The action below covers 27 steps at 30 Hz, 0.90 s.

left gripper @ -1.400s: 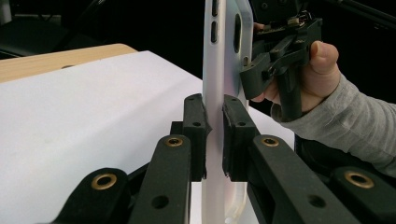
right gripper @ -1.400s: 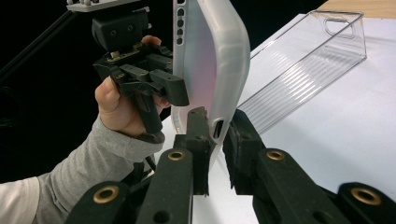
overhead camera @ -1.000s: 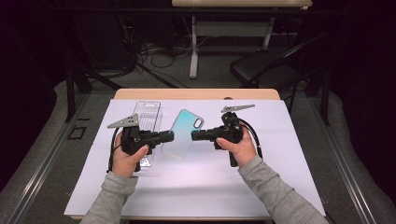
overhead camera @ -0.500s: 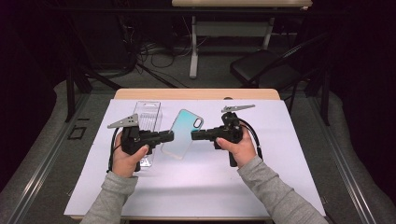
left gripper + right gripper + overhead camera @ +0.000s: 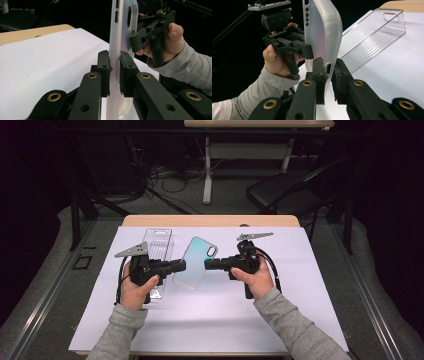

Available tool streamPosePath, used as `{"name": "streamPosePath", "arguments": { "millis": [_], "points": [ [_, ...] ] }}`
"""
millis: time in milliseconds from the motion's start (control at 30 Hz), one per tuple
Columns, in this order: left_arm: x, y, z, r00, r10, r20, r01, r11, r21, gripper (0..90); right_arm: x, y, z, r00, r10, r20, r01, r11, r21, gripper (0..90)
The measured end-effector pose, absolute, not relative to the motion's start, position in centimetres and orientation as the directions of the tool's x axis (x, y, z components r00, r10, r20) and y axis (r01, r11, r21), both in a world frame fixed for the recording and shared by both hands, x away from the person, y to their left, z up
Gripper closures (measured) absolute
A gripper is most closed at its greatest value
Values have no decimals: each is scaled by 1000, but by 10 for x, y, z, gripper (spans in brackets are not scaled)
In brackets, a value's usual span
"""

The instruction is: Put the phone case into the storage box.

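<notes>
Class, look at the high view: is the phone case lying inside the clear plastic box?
No, the phone case is held between both grippers, beside the clear box.

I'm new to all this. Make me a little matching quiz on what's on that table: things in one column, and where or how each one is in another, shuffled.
Things:
1. phone case
2. clear box
3. white sheet
4. chair

Place or state:
A. spread over the tabletop
B. on the floor beyond the table
C. clamped from both sides by the left gripper and right gripper
D. lying on the sheet by the left gripper

Pairs: 1-C, 2-D, 3-A, 4-B
</notes>
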<state>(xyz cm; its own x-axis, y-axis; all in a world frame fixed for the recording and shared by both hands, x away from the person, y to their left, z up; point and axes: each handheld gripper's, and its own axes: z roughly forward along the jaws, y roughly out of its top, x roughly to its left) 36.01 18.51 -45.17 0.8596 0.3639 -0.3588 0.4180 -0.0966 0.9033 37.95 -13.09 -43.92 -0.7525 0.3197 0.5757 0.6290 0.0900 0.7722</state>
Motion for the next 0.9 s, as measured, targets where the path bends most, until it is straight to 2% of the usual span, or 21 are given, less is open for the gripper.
{"name": "streamPosePath", "arguments": {
  "millis": [500, 900],
  "points": [
    [361, 185, -453, 848, 379, -370, 431, -87, 898, 757, 380, -131, -440, -749, 339, 569, 627, 84, 775, 816],
    [362, 182, -454, 847, 407, -340, 409, -92, 908, 612, 380, -133, -440, -739, 357, 572, 632, 71, 772, 816]
  ]
}}
